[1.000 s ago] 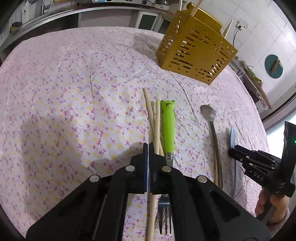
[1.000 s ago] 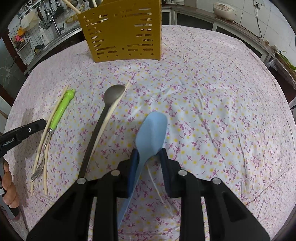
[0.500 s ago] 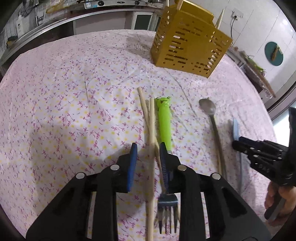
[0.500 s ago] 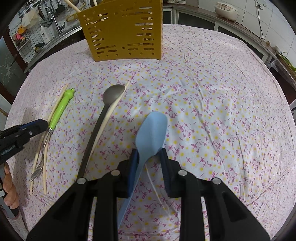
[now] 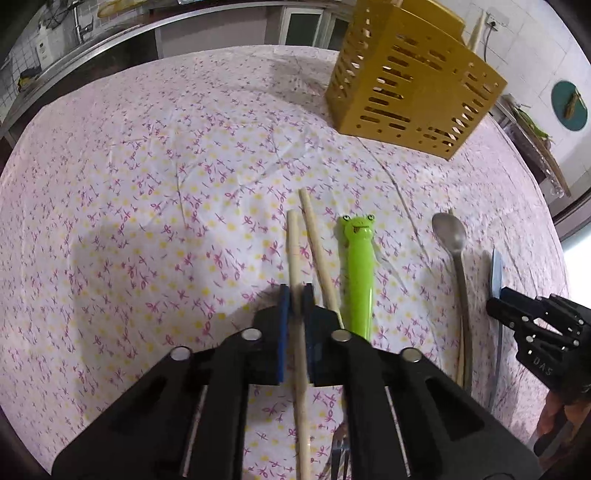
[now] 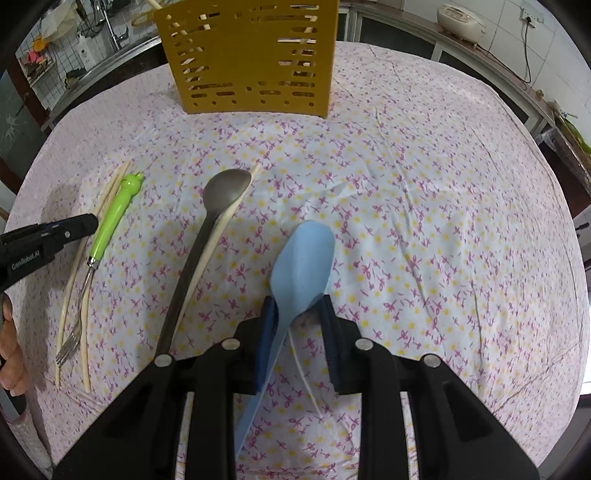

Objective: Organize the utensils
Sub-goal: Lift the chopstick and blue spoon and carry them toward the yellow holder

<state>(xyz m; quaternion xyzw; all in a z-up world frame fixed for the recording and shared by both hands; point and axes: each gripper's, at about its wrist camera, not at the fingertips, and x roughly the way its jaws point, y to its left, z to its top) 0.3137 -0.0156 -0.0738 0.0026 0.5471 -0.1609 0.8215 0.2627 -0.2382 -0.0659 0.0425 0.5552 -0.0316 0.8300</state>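
Observation:
My left gripper [image 5: 294, 295] is shut on a wooden chopstick [image 5: 293, 251] low over the floral tablecloth. A second chopstick [image 5: 318, 254] lies just right of it, then a green frog-handled fork [image 5: 359, 269] and a metal spoon [image 5: 456, 251]. My right gripper [image 6: 297, 314] stands around the neck of a light blue spoon [image 6: 304, 258]; its jaws are a little apart and the spoon rests on the cloth. The yellow slotted utensil holder [image 5: 413, 85] stands at the far side, also in the right wrist view [image 6: 247, 55], with several sticks in it.
In the right wrist view the metal spoon [image 6: 221, 195] lies over a wooden chopstick [image 6: 218, 236], left of the blue spoon. The left gripper [image 6: 48, 240] shows at the left edge, by the fork [image 6: 110, 221]. Counters and a rice cooker [image 6: 460, 18] ring the table.
My left gripper opened, moved left over one chopstick and closed on it. The right gripper has stayed around the blue spoon.

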